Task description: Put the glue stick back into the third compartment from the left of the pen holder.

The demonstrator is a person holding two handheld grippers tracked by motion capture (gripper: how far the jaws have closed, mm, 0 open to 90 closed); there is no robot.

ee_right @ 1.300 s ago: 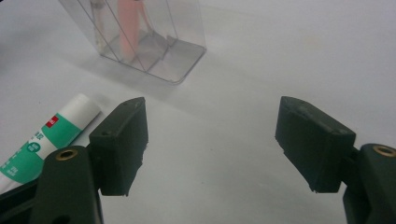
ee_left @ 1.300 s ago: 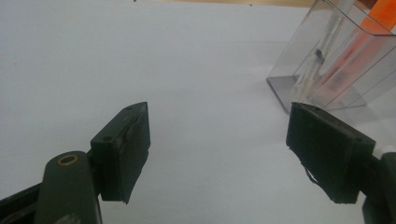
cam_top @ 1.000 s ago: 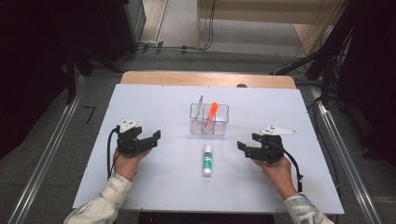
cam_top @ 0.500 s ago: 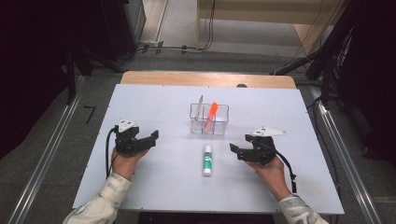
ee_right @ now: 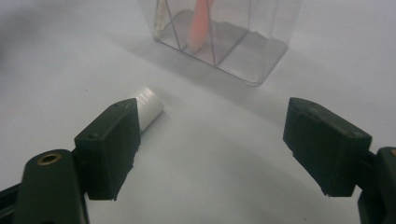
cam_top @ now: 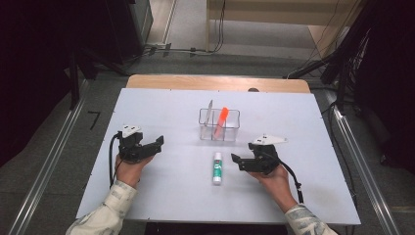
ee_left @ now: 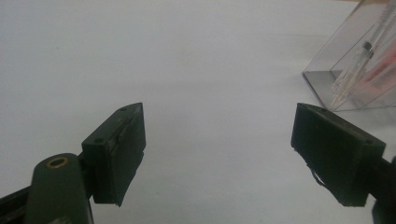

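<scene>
Left gripper (cam_top: 157,143) is idling, jaws wide and empty, well apart from the glue stick (cam_top: 217,168). Stick is lying below the clear organizer (cam_top: 219,125), long axis running toward it. Right gripper (cam_top: 236,162), jaws just opening, empty, is sitting just beside it, nearer.

The table (cam_top: 161,196) has a smooth, matt white top with a wooden edge at the back. The box (cam_top: 219,125) is clear glossy plastic. The glue stick (cam_top: 217,167) looks like smooth plastic. Both grippers' jaws are matt black.
</scene>
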